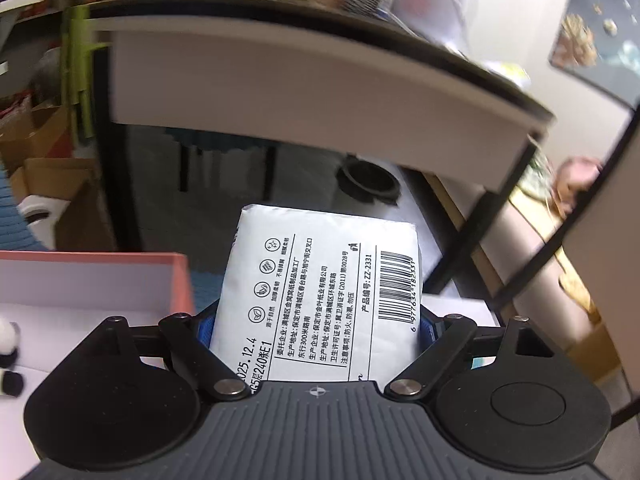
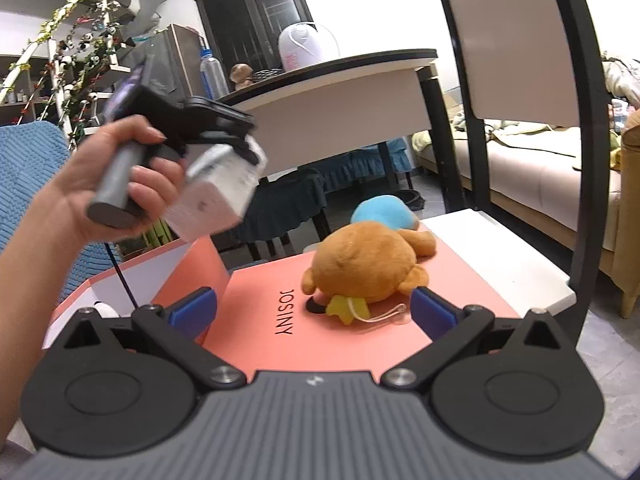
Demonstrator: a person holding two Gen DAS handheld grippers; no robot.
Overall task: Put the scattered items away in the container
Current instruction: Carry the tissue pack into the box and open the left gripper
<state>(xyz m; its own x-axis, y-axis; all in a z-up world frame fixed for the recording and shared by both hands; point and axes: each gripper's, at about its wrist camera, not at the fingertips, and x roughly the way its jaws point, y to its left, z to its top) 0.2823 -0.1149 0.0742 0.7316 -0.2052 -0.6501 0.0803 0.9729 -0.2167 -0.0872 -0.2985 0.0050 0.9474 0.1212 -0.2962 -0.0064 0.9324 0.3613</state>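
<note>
Left gripper (image 1: 316, 320) clamped on tissue pack (image 1: 320, 292), right gripper (image 2: 314, 308) spread empty; soft pack may slip short of pink box (image 1: 176, 280).

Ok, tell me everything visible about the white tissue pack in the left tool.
The tissue pack is a soft white plastic-wrapped block printed with black text, icons and a barcode. The left tool is shut on its sides, blue pads pressing in, holding it in the air beside the pink box. From the right wrist view it looks tilted and blurred.
</note>
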